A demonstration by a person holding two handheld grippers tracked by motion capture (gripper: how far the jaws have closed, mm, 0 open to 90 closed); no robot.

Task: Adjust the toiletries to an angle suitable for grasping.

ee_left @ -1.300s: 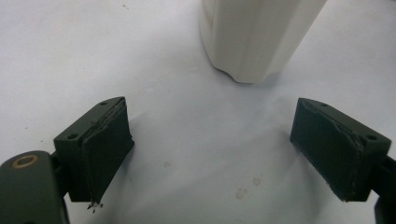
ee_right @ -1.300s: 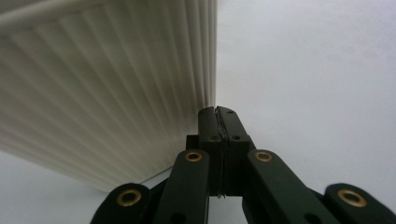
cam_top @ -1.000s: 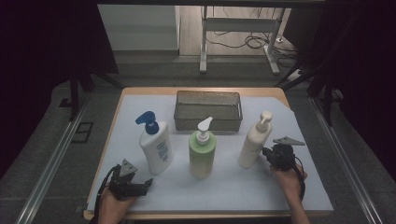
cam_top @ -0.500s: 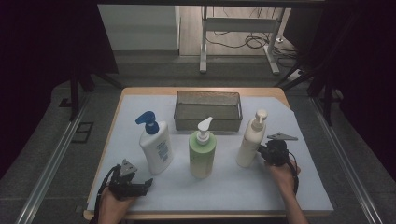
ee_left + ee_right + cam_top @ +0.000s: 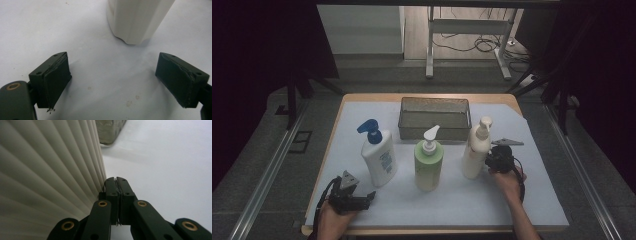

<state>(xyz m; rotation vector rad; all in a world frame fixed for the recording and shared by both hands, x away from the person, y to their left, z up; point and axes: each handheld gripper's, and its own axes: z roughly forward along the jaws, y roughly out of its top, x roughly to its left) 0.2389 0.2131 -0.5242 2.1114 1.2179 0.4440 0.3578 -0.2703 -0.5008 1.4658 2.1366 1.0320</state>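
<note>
Three pump bottles stand in a row on the white mat: a white one with a blue pump (image 5: 378,155), a green one (image 5: 428,162) and a cream ribbed one (image 5: 475,149). My right gripper (image 5: 490,159) is shut with nothing between its jaws, and its tips rest against the cream bottle's (image 5: 47,167) right side. At the front left my left gripper (image 5: 368,196) lies low over the mat, open and empty. The base of the white bottle (image 5: 136,20) stands ahead of its fingers (image 5: 53,75).
A grey mesh basket (image 5: 434,118) sits behind the bottles at the back of the mat. The wooden table edge (image 5: 427,231) runs along the front. Dark floor, rails and a metal frame surround the table.
My right gripper has slid left toward the cream bottle and now touches its side; the bottle has shifted slightly left. The left gripper has stayed put.
</note>
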